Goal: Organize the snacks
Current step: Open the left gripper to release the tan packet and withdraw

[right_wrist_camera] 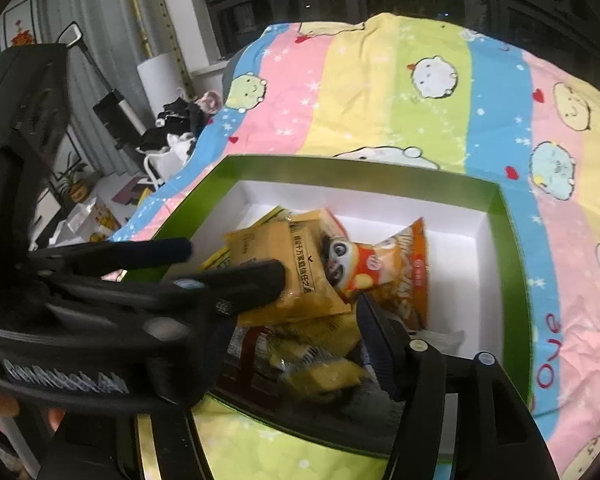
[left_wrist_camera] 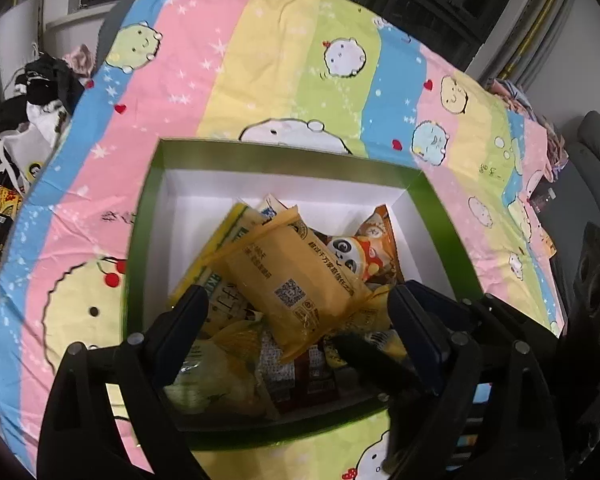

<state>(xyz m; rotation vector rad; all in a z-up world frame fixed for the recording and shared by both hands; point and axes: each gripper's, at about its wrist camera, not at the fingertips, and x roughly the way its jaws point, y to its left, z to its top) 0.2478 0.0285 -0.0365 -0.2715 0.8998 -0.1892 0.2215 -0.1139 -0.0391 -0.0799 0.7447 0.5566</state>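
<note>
A: Left gripper jaws spread wide, pads clear on either side of the yellow-orange packet, not pressing it. Right gripper jaws apart too; nothing seen clamped between them.

B: Packet orientation?

A: Long axis diagonal in the left wrist view, upper-left to lower-right, QR code face up, near end tilted toward the camera. It lies on top of the pile inside the green box.

B: Hand poses?

A: Both grippers angle downward into the near end of the box, side by side; the left one shows in the right wrist view, its finger over the packet's edge.

B: Box contents?

A: White interior. Panda snack bag beside the packet, more wrappers underneath, far end bare. Box sits on a striped cartoon bedsheet.
</note>
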